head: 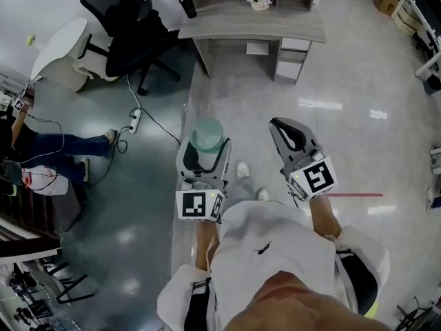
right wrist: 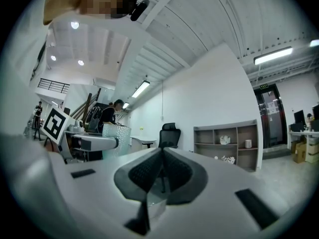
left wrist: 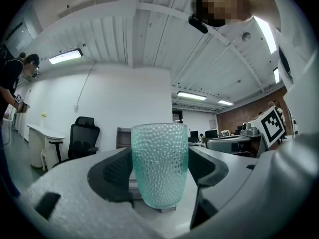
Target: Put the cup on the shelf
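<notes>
Left gripper view: cup (left wrist: 159, 164), teal, dimpled, upright, clamped between the wide-set fingers of the left gripper (head: 204, 148), up in the air over the floor (head: 358, 136). Right gripper (right wrist: 161, 156): fingers together, nothing in them. Shelf (right wrist: 227, 142) stands well apart, across the room, some compartments already occupied. Step in hand, by my reading: the carry. Next move calls for walking up to the shelf, cup level, choosing a free compartment, and seating the base flat before letting go.

place: office | cues: desk (head: 255, 25), black swivel chair (head: 127, 29), open shelf unit (right wrist: 227, 142)
</notes>
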{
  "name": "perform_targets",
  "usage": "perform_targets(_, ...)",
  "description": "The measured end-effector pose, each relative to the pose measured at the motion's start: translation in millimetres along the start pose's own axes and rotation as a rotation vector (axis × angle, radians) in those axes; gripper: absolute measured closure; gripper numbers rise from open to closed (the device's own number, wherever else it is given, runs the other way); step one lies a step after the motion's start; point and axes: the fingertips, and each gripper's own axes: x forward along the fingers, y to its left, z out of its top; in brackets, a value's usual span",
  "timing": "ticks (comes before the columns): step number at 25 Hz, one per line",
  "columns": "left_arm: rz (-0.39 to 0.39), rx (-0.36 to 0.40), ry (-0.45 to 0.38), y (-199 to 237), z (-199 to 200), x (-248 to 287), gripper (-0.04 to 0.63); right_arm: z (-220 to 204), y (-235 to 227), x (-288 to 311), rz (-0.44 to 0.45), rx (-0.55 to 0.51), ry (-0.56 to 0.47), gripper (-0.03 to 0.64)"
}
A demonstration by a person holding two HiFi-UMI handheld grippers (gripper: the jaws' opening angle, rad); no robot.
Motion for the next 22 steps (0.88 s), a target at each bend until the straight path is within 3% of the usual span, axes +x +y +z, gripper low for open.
perform_targets(22,-0.062,-0.019,-0.001,100,-9,98,0.227,-5,-40,124,-0.069,-0.009,0.034,0.581)
